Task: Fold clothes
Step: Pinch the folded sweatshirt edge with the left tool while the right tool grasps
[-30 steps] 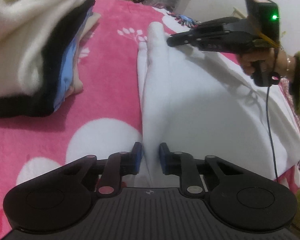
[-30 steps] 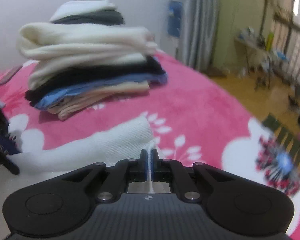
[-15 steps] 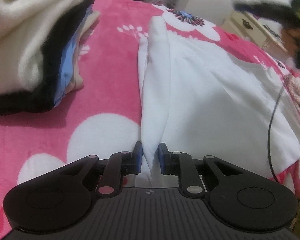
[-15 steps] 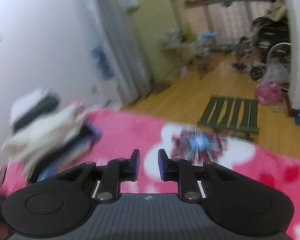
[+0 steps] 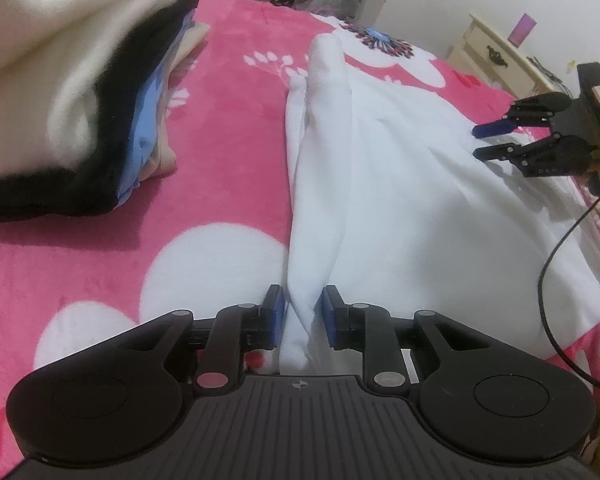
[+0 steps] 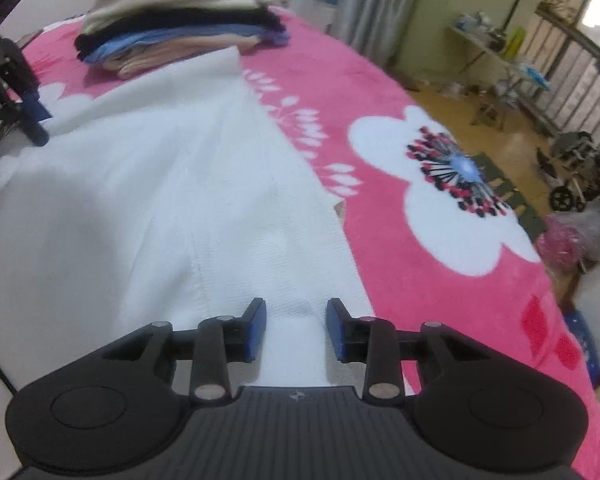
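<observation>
A white garment (image 5: 400, 184) lies spread on the pink flowered blanket (image 5: 228, 128). Its left edge is folded over into a long ridge. My left gripper (image 5: 302, 316) is open, its pads on either side of the near end of that ridge. My right gripper (image 6: 296, 330) is open and empty, low over the garment's (image 6: 148, 184) near right edge. It also shows in the left wrist view (image 5: 486, 142) at the far right, over the cloth. The left gripper shows in the right wrist view (image 6: 36, 120) at the far left.
A stack of folded clothes (image 5: 72, 92) in cream, black, blue and beige sits on the blanket left of the garment; it also shows in the right wrist view (image 6: 176, 20). A cream dresser (image 5: 500, 60) stands beyond the bed. A black cable (image 5: 556, 264) trails over the garment's right side.
My right gripper let go of the garment's far corner, swung up and away, then came down open at the garment's right edge. My left gripper opened a little wider around the ridge.
</observation>
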Demonstrator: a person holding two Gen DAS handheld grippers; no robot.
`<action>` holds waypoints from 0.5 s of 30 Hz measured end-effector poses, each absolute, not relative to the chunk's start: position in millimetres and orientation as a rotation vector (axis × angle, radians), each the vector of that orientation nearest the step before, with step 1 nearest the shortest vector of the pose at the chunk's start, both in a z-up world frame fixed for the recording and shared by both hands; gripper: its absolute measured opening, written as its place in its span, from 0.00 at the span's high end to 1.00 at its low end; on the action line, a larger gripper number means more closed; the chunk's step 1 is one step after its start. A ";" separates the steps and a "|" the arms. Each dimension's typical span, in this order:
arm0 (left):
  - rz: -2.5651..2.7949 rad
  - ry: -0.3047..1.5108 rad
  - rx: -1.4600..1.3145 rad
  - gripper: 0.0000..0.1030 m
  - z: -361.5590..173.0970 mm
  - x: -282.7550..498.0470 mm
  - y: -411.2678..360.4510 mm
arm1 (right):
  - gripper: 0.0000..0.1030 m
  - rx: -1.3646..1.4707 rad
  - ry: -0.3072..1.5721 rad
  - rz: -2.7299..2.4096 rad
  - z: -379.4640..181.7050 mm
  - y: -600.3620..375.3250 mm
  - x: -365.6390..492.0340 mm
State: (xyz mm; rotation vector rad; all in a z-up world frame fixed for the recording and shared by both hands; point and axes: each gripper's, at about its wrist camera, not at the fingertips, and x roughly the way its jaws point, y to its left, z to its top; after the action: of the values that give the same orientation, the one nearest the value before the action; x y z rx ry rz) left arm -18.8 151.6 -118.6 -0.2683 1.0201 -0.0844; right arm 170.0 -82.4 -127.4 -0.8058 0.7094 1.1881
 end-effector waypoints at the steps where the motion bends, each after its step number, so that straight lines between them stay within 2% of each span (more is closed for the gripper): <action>1: -0.086 1.020 -0.268 0.77 -118.9 -18.6 151.8 | 0.80 -0.804 0.718 1.195 -126.7 -82.1 170.9; 2: -0.088 1.019 -0.268 0.77 -119.2 -18.6 152.1 | 0.96 -0.802 0.720 1.197 -125.4 -82.0 171.2; 10: -0.090 1.009 -0.275 0.77 -119.7 -21.5 153.7 | 0.98 -0.749 0.572 1.028 -95.1 -97.1 169.4; 15: -0.090 1.008 -0.271 0.77 -119.7 -20.2 153.1 | 0.97 -0.786 0.602 0.943 -140.9 -85.6 180.6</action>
State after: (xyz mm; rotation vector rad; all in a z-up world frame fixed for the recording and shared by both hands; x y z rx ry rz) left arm -20.2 153.1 -119.7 -0.2713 1.0081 -0.0897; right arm 180.6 -85.6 -140.9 -0.7865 0.6021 0.9433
